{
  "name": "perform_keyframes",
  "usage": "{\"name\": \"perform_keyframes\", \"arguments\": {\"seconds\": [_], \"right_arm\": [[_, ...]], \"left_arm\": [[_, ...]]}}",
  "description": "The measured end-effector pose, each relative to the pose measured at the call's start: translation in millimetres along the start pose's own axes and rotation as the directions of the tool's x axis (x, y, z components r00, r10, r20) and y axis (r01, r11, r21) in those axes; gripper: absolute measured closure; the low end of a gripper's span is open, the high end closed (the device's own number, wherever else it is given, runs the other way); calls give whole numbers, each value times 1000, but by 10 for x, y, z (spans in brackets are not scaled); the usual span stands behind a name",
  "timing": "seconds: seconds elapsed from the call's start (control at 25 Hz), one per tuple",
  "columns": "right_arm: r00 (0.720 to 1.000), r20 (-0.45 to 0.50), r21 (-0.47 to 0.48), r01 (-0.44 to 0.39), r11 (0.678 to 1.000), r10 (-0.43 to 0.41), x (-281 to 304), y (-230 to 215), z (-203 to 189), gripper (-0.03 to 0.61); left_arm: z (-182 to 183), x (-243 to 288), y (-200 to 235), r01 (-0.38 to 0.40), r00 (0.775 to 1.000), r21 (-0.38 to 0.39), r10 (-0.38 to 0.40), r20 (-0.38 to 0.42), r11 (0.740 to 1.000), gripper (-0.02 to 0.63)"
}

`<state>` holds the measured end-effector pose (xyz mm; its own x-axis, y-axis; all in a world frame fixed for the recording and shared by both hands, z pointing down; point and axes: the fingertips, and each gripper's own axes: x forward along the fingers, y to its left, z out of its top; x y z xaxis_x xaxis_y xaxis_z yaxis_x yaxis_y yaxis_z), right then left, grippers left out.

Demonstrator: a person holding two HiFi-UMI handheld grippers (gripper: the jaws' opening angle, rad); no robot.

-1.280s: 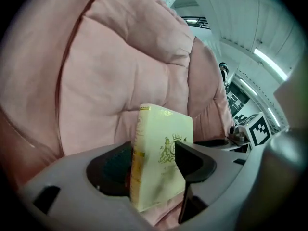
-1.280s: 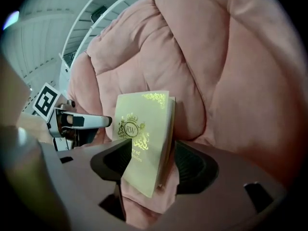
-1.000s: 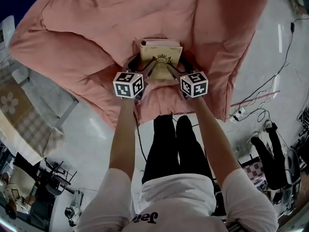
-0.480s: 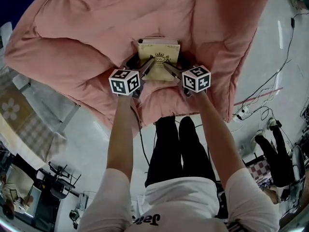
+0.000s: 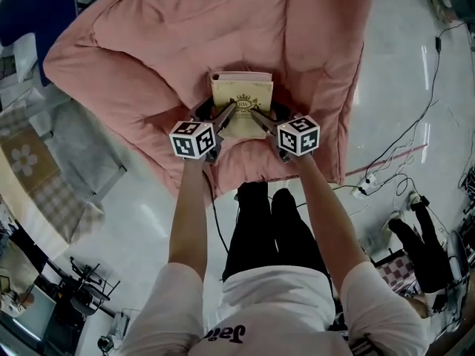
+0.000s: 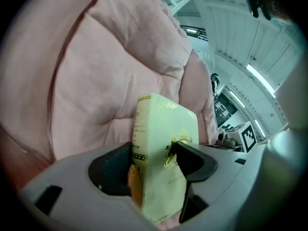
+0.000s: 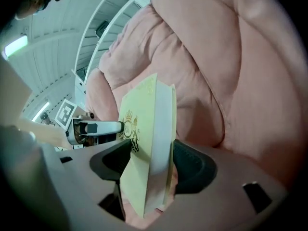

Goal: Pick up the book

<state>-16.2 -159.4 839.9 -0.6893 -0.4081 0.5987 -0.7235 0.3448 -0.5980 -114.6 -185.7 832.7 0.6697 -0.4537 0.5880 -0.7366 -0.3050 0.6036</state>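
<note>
My two bare arms reach straight out ahead of me and angle slightly inward, marker cubes facing up. The left gripper (image 6: pixel 151 158) and the right gripper (image 7: pixel 151 162) meet at the near edge of the book (image 5: pixel 241 102). My left fingers are clamped on its near left corner, one pad on the cream cover by the gold crest and the other behind the spine side. My right fingers pinch the near right corner across the cover and the white page block. The book sits over the middle of the pink quilt (image 5: pixel 171 43), with its far edge pointing away from me. I cannot tell whether it rests on the fabric or hangs clear of it.

Compared with half a second ago, both grips are unchanged and on the same corners. The book and both cubes sit a little lower in the head view. The quilt has shifted in that view, with more of the pale floor (image 5: pixel 401 87) showing on the right.
</note>
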Motion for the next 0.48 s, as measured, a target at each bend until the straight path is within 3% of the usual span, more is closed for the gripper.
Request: {"name": "perform_keyframes", "arguments": {"seconds": [0.48], "right_arm": [[991, 125, -161, -20, 987, 41, -1156, 983, 772, 297]], "left_arm": [[731, -1068, -1190, -37, 979, 91, 18, 202, 995, 318]]}}
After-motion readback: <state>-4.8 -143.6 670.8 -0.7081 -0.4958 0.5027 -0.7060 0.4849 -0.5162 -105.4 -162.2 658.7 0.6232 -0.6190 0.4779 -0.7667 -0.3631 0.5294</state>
